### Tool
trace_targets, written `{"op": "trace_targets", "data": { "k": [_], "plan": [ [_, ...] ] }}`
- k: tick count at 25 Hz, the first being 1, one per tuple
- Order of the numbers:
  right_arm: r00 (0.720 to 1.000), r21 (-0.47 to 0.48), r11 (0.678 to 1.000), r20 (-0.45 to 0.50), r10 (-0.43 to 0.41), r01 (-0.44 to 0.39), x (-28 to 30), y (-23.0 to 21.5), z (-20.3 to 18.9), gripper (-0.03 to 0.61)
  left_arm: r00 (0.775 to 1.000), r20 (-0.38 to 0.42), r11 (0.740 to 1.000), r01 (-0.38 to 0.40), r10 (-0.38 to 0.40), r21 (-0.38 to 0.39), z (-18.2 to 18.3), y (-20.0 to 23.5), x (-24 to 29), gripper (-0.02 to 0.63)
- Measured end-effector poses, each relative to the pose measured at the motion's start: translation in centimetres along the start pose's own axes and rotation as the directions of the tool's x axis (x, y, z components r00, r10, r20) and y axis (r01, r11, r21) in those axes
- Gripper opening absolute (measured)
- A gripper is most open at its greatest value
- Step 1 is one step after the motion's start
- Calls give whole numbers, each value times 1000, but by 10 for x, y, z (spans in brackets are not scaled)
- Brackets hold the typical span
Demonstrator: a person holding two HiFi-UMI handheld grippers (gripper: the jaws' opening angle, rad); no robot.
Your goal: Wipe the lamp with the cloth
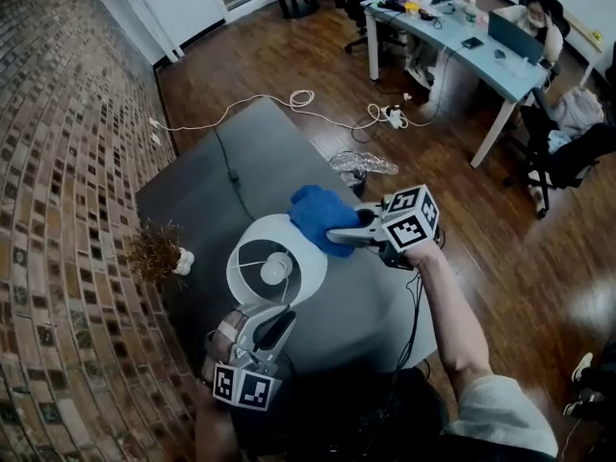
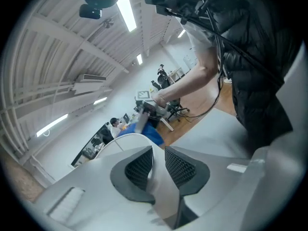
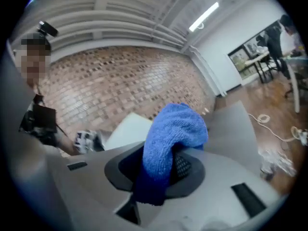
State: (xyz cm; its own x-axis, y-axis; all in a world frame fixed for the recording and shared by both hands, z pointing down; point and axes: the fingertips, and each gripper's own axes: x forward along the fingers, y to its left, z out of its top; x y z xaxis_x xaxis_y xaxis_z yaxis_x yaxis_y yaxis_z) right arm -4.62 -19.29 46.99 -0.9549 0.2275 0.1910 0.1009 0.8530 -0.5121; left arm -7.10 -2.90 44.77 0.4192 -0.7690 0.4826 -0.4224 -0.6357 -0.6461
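Observation:
The lamp [image 1: 276,269] stands on the dark grey table [image 1: 207,195]; I look down into its round white shade. My left gripper [image 1: 272,327] comes from below and is shut on the shade's near rim; the thin white shade wall [image 2: 162,189] sits between its pads [image 2: 180,166]. My right gripper [image 1: 339,236] is shut on a blue cloth [image 1: 319,214], held at the shade's upper right edge. In the right gripper view the cloth [image 3: 173,134] bulges out over the jaws, with the white shade [image 3: 126,130] just behind it.
The lamp's black cable [image 1: 229,169] runs across the table to its far edge. A dried brown plant ornament [image 1: 157,251] sits at the table's left edge by the brick wall [image 1: 67,162]. Crumpled plastic [image 1: 362,163] and white cords [image 1: 300,98] lie on the wooden floor. A desk [image 1: 460,48] with people stands beyond.

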Motion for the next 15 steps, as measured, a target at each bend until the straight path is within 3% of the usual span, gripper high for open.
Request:
{"op": "trace_targets", "data": {
  "k": [1, 3, 4, 6, 9, 12, 15],
  "plan": [
    [994, -33, 995, 62, 92, -90, -6, 23, 27, 94, 1000, -9, 1000, 14, -14, 24, 3, -5, 2, 86],
    [953, -84, 960, 125, 277, -268, -12, 63, 61, 94, 999, -32, 996, 42, -40, 76, 7, -15, 5, 86],
    [935, -97, 939, 105, 338, -329, -10, 75, 64, 94, 998, -42, 994, 52, -48, 96, 8, -19, 6, 86],
    [927, -77, 924, 5, 375, -374, 3, 73, 46, 94, 997, -54, 991, 64, -58, 116, 9, -26, 6, 86],
    [943, 38, 945, -66, 326, -325, 20, 35, 14, 97, 996, -62, 991, 71, -65, 114, 8, -30, 5, 86],
    [968, 119, 976, -154, 200, -182, 25, -17, -20, 97, 996, -63, 992, 71, -65, 105, 7, -31, 3, 86],
    [964, 149, 988, -255, 72, -34, 22, -61, -54, 97, 996, -65, 992, 71, -64, 104, 8, -32, 3, 86]
  ]
}}
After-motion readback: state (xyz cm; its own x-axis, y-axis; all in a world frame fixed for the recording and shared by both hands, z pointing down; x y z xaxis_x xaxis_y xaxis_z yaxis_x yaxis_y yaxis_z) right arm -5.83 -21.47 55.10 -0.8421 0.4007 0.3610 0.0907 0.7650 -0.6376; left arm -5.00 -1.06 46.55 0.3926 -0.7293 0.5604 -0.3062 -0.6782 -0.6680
